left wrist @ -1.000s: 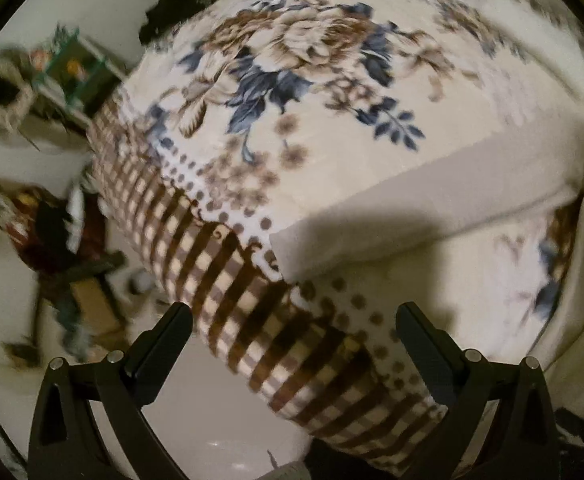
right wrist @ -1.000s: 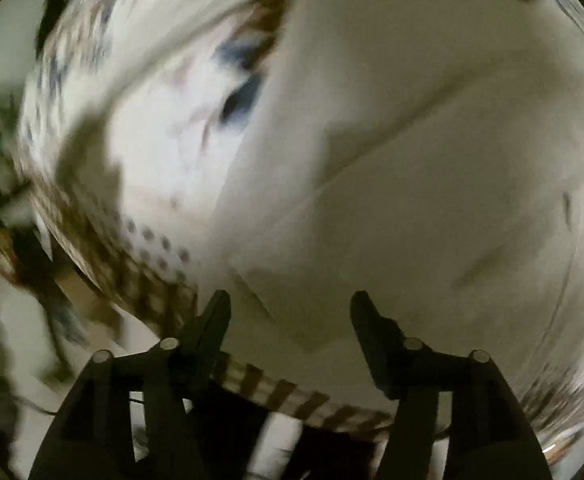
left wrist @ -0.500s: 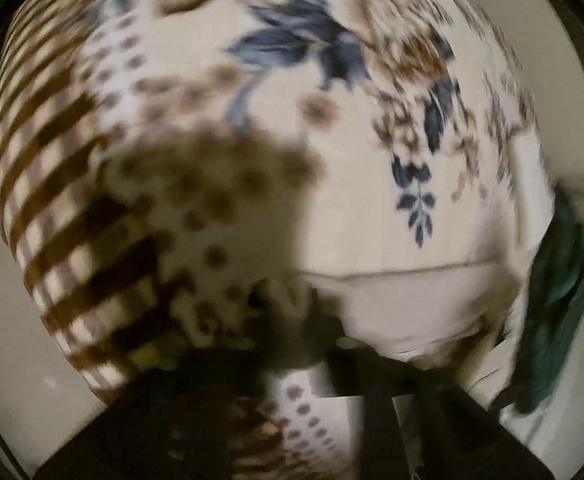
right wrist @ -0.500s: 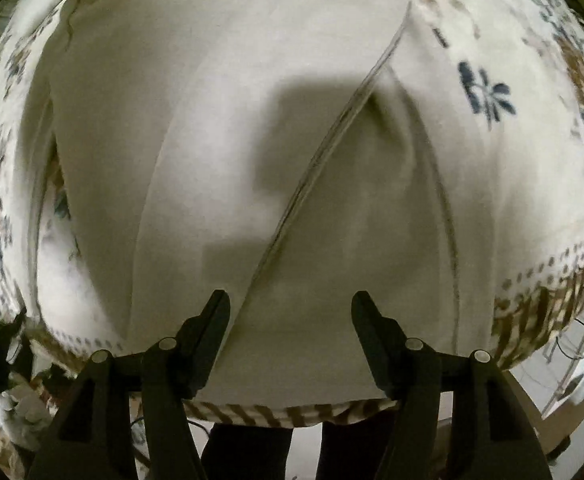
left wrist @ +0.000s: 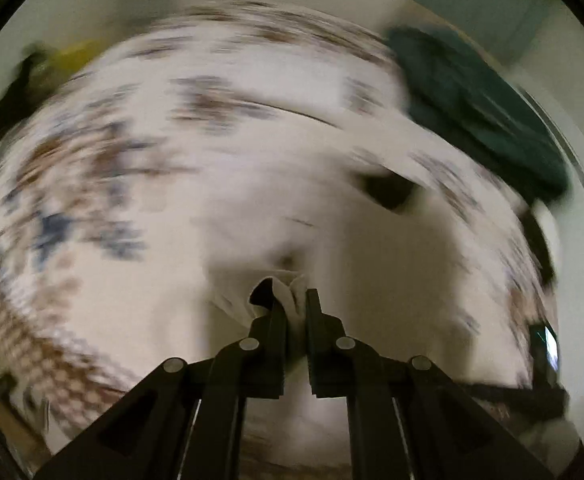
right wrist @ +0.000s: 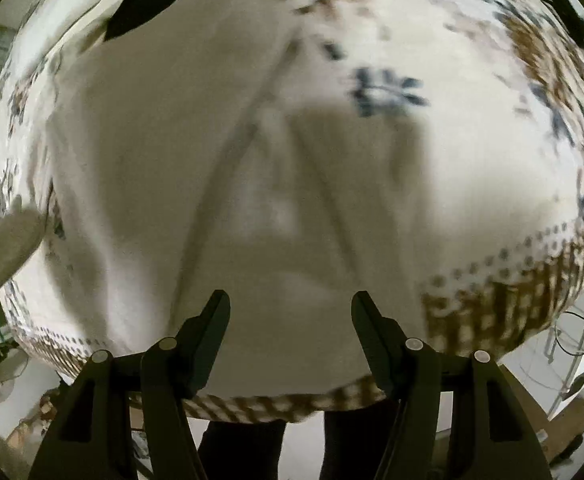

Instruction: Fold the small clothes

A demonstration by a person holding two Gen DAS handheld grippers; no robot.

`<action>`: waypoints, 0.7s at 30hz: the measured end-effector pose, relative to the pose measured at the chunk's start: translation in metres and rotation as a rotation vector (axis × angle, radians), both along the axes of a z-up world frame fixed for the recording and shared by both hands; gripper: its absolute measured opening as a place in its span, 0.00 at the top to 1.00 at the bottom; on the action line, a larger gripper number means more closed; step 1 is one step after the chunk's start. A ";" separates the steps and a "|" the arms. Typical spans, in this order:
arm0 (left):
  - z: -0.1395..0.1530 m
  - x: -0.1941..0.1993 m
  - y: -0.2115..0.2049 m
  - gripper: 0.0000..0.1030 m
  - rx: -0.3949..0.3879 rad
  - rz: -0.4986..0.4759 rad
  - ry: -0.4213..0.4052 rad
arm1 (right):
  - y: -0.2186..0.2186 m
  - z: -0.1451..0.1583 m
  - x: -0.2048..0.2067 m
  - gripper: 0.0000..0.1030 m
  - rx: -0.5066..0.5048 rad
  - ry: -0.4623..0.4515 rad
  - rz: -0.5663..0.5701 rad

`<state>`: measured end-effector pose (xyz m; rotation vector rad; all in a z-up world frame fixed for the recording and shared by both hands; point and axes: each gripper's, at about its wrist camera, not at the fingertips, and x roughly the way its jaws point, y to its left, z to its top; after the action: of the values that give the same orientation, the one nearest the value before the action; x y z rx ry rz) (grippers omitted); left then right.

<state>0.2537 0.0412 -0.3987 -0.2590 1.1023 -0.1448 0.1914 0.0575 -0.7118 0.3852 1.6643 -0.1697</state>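
The left tool [left wrist: 295,300], gaping a second ago, has pinched a bunched edge of the white garment [right wrist: 139,160] lying on the floral blanket [left wrist: 91,208], starting a fold, while the right tool [right wrist: 290,300] hovers wide, empty.

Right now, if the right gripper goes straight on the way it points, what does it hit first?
Most likely the cream garment spread on the floral cloth; the open right gripper points down at it. Depth is unclear.

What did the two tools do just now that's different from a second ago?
The left tool, wide open a second ago, has shut on a bunch of the white garment and swung toward the green cloth. The right tool stays open above the garment, gripping nothing.
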 end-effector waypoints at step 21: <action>-0.085 -0.058 -0.118 0.09 0.158 -0.082 0.270 | -0.204 0.054 -0.039 0.37 0.165 -0.003 0.009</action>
<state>0.1957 -0.0766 -0.4838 -0.0927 1.3861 -0.0964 0.1521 -0.1466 -0.6574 0.5016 1.6818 -0.0248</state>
